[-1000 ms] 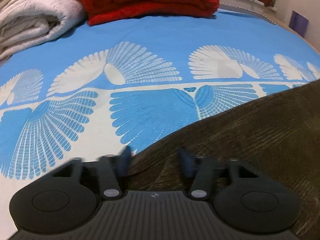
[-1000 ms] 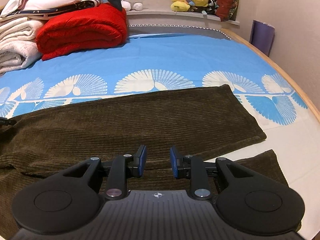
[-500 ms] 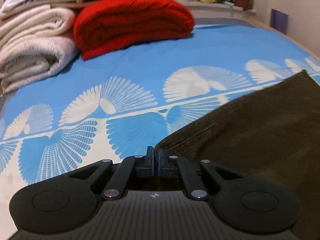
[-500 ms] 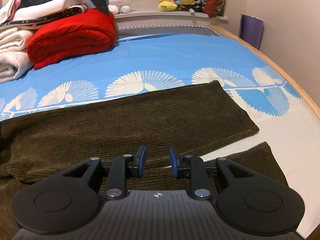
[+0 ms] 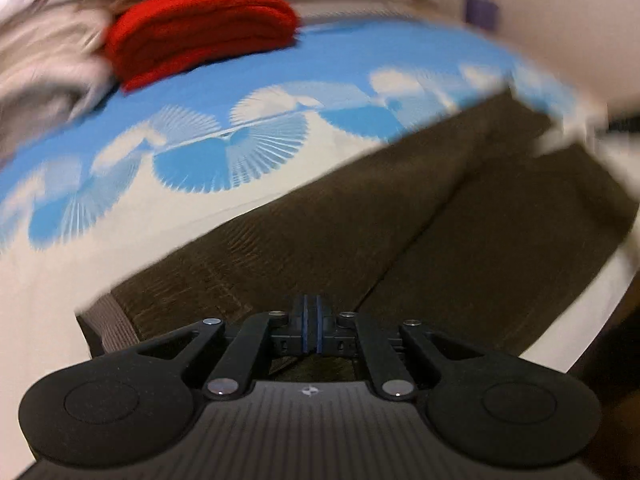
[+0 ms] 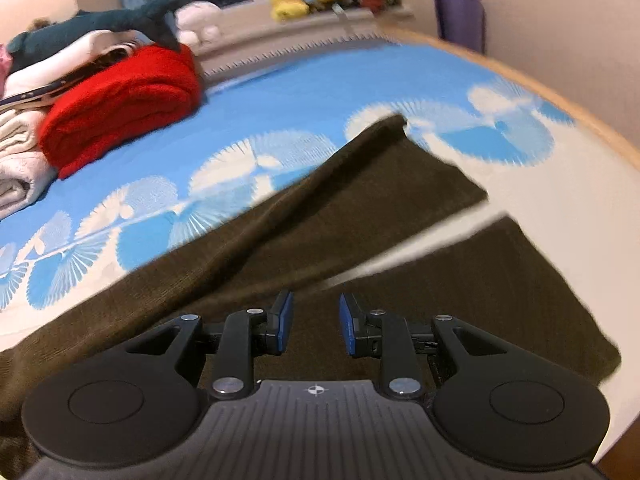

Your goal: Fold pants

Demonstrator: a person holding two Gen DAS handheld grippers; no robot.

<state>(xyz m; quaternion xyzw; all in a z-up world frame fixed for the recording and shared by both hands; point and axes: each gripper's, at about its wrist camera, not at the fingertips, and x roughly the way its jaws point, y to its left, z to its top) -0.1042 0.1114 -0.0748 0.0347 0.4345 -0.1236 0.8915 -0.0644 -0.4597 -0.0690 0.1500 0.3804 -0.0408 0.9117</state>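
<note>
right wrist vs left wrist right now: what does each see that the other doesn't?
Right wrist only: the open right gripper above the pants, both leg hems, the shark plush.

Left wrist only: the left gripper, jaws together; a grip on the cloth cannot be confirmed. Also the waistband.

Both: brown pants, blue sheet, red blanket.

Warm indoor light fell evenly, leaving soft shadows and no glare. Motion blur smeared the left wrist view, worst from 10 to 2 o'clock; the right wrist view was sharper, blurring slightly toward 3 o'clock. Fisheye distortion bent both frames' edges.
</note>
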